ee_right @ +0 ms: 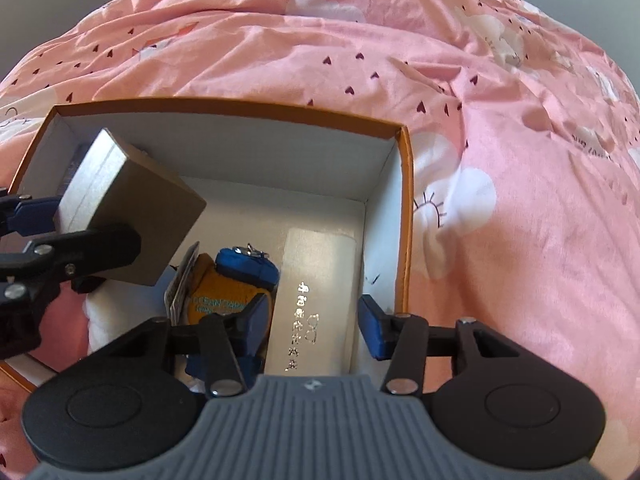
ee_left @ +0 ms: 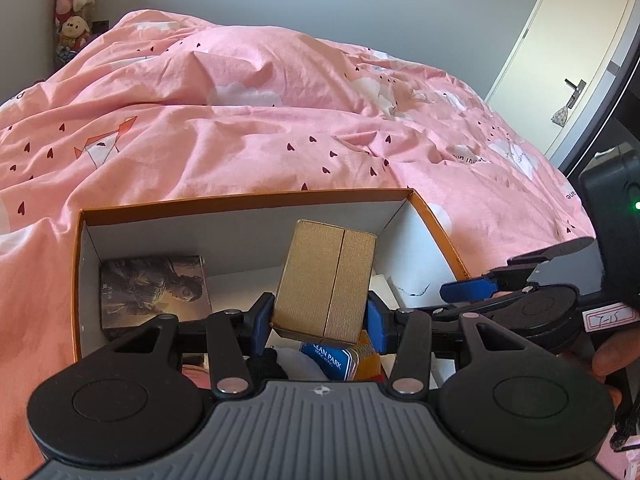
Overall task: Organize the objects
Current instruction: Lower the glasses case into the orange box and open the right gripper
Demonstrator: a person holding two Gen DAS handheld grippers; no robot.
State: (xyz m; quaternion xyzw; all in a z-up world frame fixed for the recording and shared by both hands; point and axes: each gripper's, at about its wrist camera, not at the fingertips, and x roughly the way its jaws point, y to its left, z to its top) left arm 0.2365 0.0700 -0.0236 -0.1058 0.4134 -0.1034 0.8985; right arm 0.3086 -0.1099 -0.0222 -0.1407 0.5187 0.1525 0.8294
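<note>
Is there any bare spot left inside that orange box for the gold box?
Yes: the white floor along the far wall, beyond the white case and the plush toy. Nearer, it is crowded. The left gripper holds the gold box above.

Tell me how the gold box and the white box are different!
The gold box is held up, tilted, in the left tongs; the white box lies flat on the floor of the orange box. The gold box is plain with a seam down its face; the white box has shiny writing. The right tongs hang open over the white box, not gripping it. Both are small and rectangular.
</note>
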